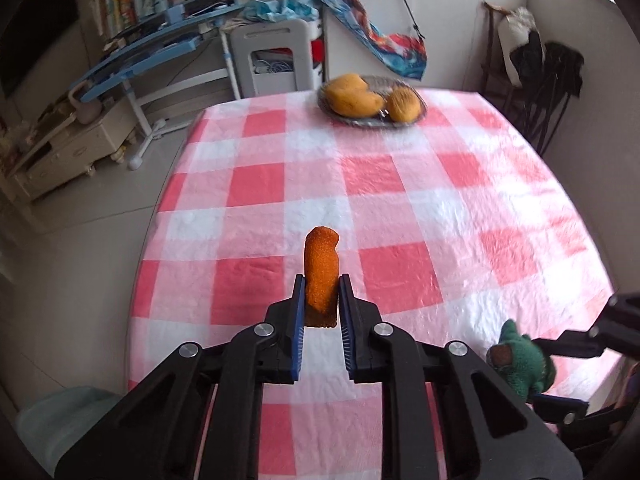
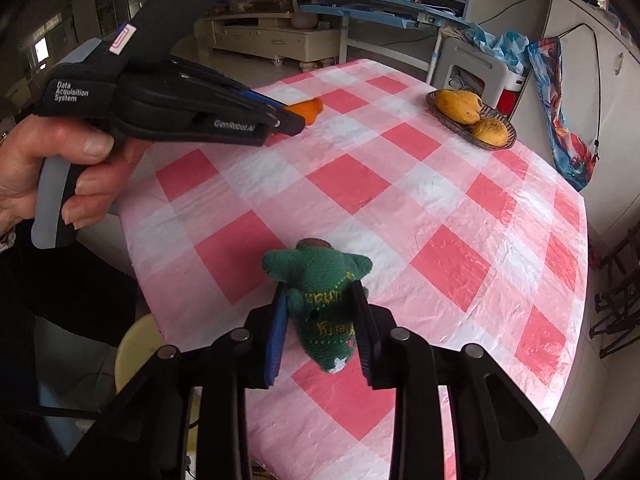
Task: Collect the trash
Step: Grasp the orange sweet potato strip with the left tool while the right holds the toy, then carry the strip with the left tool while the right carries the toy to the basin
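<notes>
The orange peel (image 1: 320, 276) is clamped between the two blue pads of the left gripper (image 1: 321, 292), low in the middle of the left wrist view; its rounded upper end stands above the fingertips and it is lifted over the pink-and-white checked tablecloth (image 1: 400, 184). In the right wrist view the same peel shows only as an orange tip at the front of the left gripper, in the upper left part of the frame, and a hand (image 2: 60, 168) holds this gripper by its grey handle. The small green plush toy (image 2: 320, 300) is in the lower middle of the right wrist view, between the fingers of the right gripper (image 2: 320, 304); the pads press on both its sides, so the jaws are closed on it. Yellow stitched letters run across its body, but I cannot read them. In the left wrist view this toy appears at the lower right edge, near the table border. At the far side of the table a dark dish (image 1: 372, 120) carries yellow mangoes (image 1: 352, 98), well apart from both grippers. Behind the table stand a blue desk (image 1: 152, 40) and a white chair (image 1: 276, 56).
</notes>
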